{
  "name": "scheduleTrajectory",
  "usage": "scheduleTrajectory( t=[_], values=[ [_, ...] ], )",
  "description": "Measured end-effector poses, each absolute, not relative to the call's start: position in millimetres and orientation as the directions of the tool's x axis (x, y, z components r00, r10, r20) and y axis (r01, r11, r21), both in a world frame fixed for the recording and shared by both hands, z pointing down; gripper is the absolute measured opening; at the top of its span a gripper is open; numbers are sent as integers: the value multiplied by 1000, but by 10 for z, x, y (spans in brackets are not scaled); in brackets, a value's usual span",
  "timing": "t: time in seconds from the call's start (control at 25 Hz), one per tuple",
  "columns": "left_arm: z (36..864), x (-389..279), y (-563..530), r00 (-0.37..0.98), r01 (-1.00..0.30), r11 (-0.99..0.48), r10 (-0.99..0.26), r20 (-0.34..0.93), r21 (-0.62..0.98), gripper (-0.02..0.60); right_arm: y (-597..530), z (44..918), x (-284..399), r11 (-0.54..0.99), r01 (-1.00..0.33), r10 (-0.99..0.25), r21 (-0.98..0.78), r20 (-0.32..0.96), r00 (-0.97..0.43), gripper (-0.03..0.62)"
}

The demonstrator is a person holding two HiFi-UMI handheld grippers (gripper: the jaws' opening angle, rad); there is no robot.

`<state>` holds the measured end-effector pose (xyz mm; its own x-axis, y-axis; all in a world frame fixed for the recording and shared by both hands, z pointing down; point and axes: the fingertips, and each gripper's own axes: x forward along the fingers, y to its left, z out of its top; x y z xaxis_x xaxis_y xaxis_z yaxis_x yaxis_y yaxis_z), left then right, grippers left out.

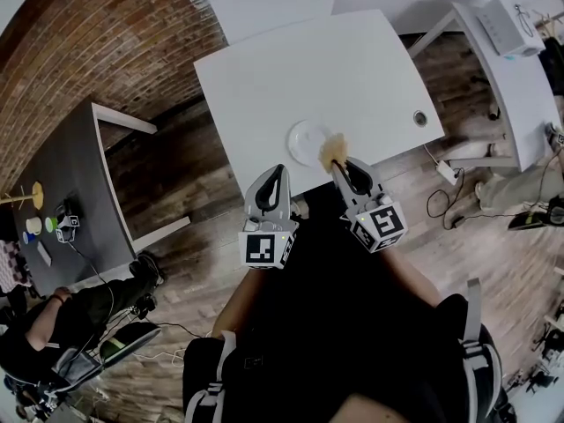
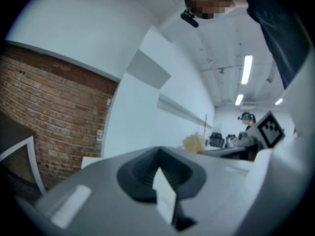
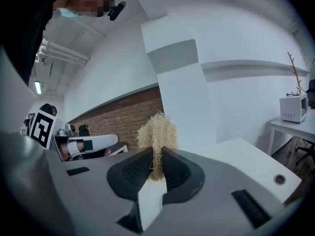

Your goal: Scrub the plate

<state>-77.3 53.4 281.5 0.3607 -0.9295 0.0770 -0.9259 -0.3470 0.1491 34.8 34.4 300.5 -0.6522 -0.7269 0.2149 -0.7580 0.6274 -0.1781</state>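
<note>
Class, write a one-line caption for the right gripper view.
Right tongs clamp a straw-coloured scrubber over the white table, brick wall behind.

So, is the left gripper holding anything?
No: the left gripper has its jaws together with nothing between them.

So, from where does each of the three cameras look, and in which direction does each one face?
Head view: on the person's head, facing steeply down at the white table and round white plate; left gripper, right gripper and the person's arms show.
Left gripper view: rides the left gripper, facing along its shut, empty jaws toward the red brick wall.
Right gripper view: rides the right gripper, facing along jaws shut on the straw-coloured fibre scrubber.
Shared: all three views show the scrubber.
</note>
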Motion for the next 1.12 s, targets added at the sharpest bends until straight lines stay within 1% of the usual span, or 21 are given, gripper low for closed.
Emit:
scheduleTrajectory(
  t=[0.36, 0.56, 0.72, 1.12],
  values=[
    [2762, -864, 559, 336, -937, -328, -940, 55, 119, 2, 346, 2944, 267, 650, -742, -719, -161, 185, -670, 44],
    [2780, -847, 577, 337, -937, -328, -939, 66, 118, 2, 345, 2956, 281, 645, -748, -722, -154, 197, -663, 44],
    [2740, -862, 590, 330, -937, -321, -943, 46, 134, 2, 370, 2966, 261, 651, -744, -716, -154, 202, -668, 44],
    [2828, -887, 633, 336, -936, -325, -939, 72, 132, 2, 384, 2975, 260, 644, -750, -721, -153, 209, -661, 44]
  ],
)
